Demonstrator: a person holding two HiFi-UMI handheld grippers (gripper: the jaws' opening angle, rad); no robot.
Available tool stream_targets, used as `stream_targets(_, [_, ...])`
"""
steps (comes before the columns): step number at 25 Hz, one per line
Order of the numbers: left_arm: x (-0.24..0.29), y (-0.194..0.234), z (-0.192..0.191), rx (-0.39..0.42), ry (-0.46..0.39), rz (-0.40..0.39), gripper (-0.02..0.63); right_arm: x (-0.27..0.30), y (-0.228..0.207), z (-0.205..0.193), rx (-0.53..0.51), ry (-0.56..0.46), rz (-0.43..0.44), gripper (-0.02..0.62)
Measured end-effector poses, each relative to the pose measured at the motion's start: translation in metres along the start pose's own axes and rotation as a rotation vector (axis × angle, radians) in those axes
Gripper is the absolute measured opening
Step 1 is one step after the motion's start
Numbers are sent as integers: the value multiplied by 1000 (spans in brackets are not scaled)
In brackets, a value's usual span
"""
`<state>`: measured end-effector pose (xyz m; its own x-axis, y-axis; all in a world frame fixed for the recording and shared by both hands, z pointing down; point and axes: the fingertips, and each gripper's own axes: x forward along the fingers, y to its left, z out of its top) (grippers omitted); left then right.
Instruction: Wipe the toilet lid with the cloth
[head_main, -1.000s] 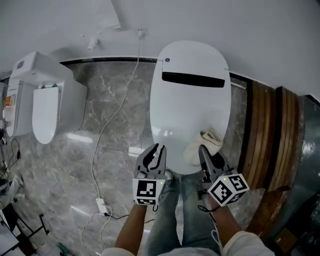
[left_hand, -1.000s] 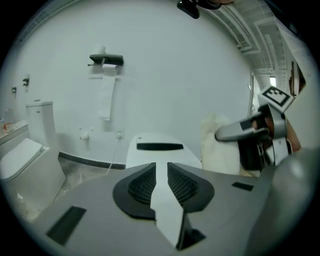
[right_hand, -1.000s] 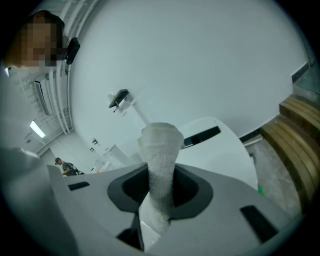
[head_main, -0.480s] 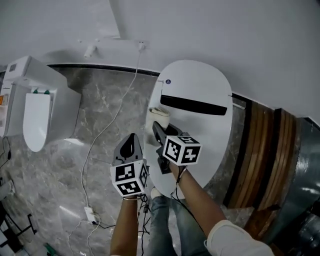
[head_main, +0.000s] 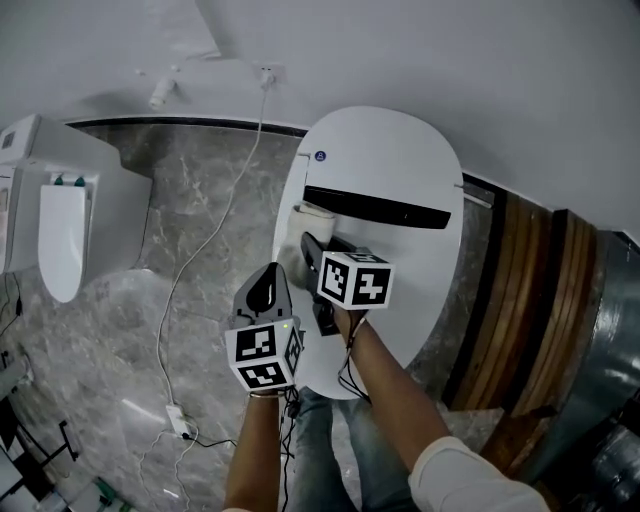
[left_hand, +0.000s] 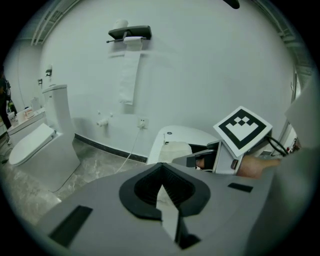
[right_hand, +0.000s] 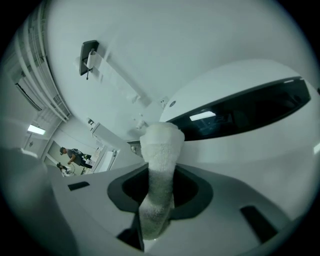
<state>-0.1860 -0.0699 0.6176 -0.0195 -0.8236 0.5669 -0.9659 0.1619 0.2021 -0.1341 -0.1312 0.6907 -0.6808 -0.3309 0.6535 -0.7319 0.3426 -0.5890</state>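
The white oval toilet lid (head_main: 400, 160) has a black strip (head_main: 375, 207) across it. A folded white cloth (head_main: 317, 214) lies against the lid's left edge, just below that strip. My right gripper (head_main: 312, 247) is shut on the cloth; its marker cube sits over the middle of the lid. In the right gripper view the cloth (right_hand: 160, 155) sticks up between the jaws, with the lid (right_hand: 250, 160) behind it. My left gripper (head_main: 265, 287) hangs shut and holds nothing, off the lid's left side over the floor. From the left gripper (left_hand: 162, 192), the cloth (left_hand: 175, 150) shows on the lid.
A second toilet (head_main: 70, 220) stands at the left. A white cable (head_main: 215, 240) runs from a wall socket (head_main: 268, 75) down to a power strip (head_main: 175, 418) on the marble floor. Wooden slats (head_main: 520, 300) border the toilet's right side. A person's legs stand before the lid.
My right gripper has carried the cloth from the lid's near right edge across to its left edge by the black strip. The left gripper stayed near the lid's front left.
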Motion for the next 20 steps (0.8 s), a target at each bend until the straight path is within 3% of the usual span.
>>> stream_targets(7, [35, -89, -19, 24, 54, -133, 12, -71, -89, 8, 62, -29, -64, 95])
stream_targets(14, [56, -192, -38, 81, 95, -297, 12, -161, -200, 12, 106, -70, -203, 95])
stream_targets(20, [55, -207, -38, 119, 94, -323, 12, -199, -249, 5, 149, -72, -291, 95])
